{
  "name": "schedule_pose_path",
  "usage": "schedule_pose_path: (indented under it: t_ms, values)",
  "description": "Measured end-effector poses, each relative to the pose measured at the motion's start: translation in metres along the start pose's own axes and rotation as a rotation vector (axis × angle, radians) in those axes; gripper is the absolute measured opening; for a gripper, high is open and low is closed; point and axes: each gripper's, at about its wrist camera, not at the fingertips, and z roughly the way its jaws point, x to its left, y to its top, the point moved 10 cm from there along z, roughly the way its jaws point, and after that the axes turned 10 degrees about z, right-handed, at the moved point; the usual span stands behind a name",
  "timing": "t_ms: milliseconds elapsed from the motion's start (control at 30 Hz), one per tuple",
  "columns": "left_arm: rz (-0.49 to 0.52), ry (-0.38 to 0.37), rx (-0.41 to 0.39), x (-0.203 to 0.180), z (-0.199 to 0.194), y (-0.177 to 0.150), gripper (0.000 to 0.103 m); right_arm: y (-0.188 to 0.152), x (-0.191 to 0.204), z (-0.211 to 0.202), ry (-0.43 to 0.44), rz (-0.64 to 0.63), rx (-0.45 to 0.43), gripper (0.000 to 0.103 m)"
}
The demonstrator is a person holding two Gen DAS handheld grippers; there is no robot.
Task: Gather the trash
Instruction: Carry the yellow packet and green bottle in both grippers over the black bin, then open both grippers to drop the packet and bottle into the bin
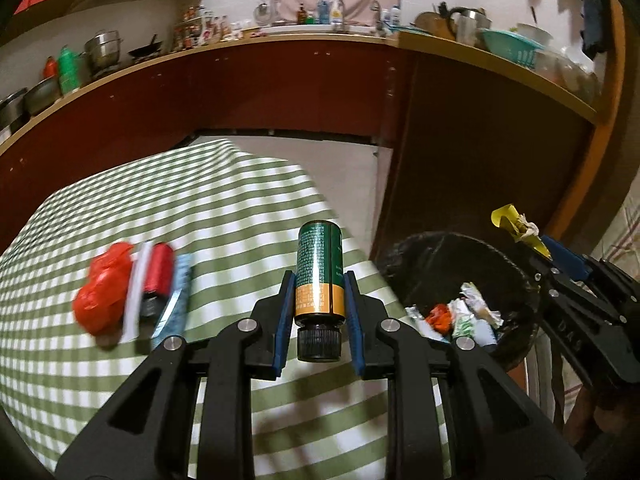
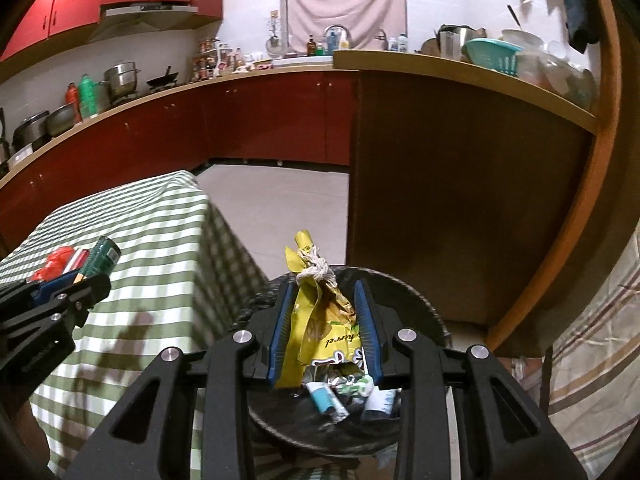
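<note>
Both tongs loaded beside the bin

The left tongs (image 1: 319, 304) pinch a green bottle (image 1: 319, 270) above the checked worktop (image 1: 224, 208); the right tongs (image 2: 325, 330) pinch a yellow wrapper (image 2: 326, 320) over the black bin (image 2: 412, 300); red bag (image 1: 104, 290) lies far left.

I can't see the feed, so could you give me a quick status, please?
Left hand-held gripper holds green bottle. Right hand-held gripper holds yellow wrapper over bin. Nothing blocking.

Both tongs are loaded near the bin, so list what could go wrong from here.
1. The green bottle in the left tongs is over the checked table, not the black bin; releasing now would miss.
2. The yellow wrapper looks loose in the right tongs and may snag.
</note>
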Motion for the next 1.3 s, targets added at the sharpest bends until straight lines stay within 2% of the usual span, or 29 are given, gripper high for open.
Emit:
schedule_pose_path:
  t_ms: [533,1167,1233,1300]
  values:
    - [0.087,-0.031,0.036,-0.062,0.044,0.018,0.023,0.004,-0.041,0.017,-0.033,0.063,0.003,0.032]
    - [0.111,-0.043,0.103,-0.082,0.074,0.022,0.024,0.003,-0.058,0.036,-0.042,0.096,0.028,0.033]
    - [0.103,-0.047,0.107,-0.081,0.075,0.021,0.025,0.003,-0.059,0.038,-0.041,0.102,0.032,0.035]
    - [0.1,-0.052,0.112,-0.081,0.076,0.021,0.032,0.003,-0.059,0.04,-0.045,0.108,0.035,0.042]
